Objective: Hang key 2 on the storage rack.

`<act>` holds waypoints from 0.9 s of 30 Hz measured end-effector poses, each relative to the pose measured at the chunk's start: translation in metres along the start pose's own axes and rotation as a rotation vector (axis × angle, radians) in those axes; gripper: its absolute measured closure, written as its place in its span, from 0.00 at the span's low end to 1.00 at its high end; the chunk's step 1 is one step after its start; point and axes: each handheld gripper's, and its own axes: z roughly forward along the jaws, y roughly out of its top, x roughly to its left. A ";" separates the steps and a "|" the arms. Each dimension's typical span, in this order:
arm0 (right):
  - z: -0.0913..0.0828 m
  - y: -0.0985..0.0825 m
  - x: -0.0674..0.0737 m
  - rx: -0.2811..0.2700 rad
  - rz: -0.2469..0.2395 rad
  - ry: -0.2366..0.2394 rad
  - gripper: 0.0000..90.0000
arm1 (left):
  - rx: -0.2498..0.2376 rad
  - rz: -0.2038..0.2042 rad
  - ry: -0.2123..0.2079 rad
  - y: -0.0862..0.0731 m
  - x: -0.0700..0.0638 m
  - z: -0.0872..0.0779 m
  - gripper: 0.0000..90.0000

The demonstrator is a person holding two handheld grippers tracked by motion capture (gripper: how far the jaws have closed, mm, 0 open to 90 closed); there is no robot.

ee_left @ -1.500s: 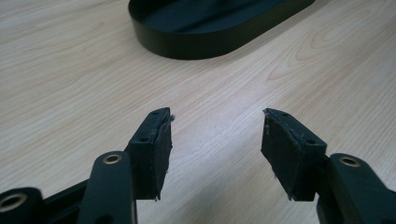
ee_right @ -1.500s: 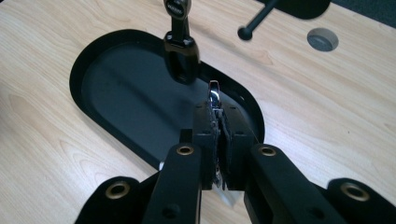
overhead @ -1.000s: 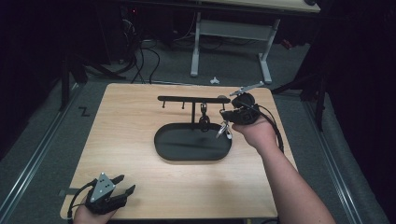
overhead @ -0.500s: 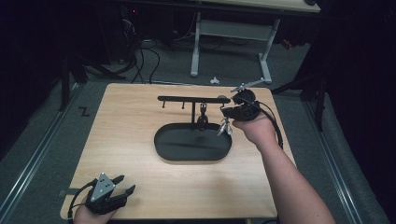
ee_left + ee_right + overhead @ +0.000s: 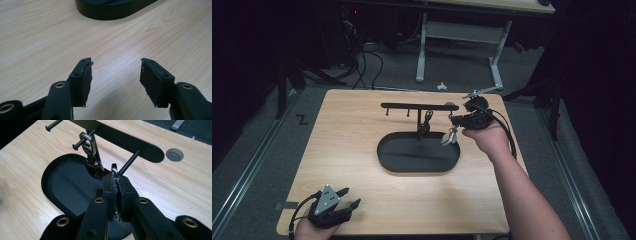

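A black stand has an oval tray base (image 5: 392,160) (image 5: 65,187) and a horizontal bar (image 5: 412,105) (image 5: 140,145) with short pegs. A metal keychain (image 5: 426,124) (image 5: 90,150) hangs from one peg over the tray. My right gripper (image 5: 454,120) (image 5: 117,178) is shut on a silver metal ring (image 5: 114,168), just in front of the bar's right-hand peg (image 5: 130,160). A silver piece (image 5: 449,136) dangles below that gripper over the tray's right end. My left gripper (image 5: 348,200) (image 5: 115,70) rests open near the table's front left corner with nothing between its pads.
The wooden table (image 5: 352,140) has a round cable hole (image 5: 174,154) behind the bar's right end. A white desk frame (image 5: 422,45) and cables lie on the floor beyond the far edge. The tray's dark wall (image 5: 110,11) lies ahead of the left gripper.
The right gripper has shifted slightly toward the bar with the ring still held. The left gripper has stayed still.
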 end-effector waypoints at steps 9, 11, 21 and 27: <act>0.002 0.001 -0.006 0.032 0.010 0.013 0.96 | -0.001 -0.018 0.006 0.000 0.004 0.001 0.48; 0.003 0.000 -0.009 0.022 0.017 0.030 0.96 | 0.006 -0.011 0.002 0.000 0.003 0.001 0.48; 0.011 -0.006 -0.013 -0.004 0.031 0.045 0.95 | 0.012 -0.003 -0.006 -0.004 -0.001 -0.004 0.48; 0.015 -0.006 -0.016 -0.001 0.019 0.013 0.91 | 0.005 -0.009 0.006 -0.004 0.002 -0.004 0.48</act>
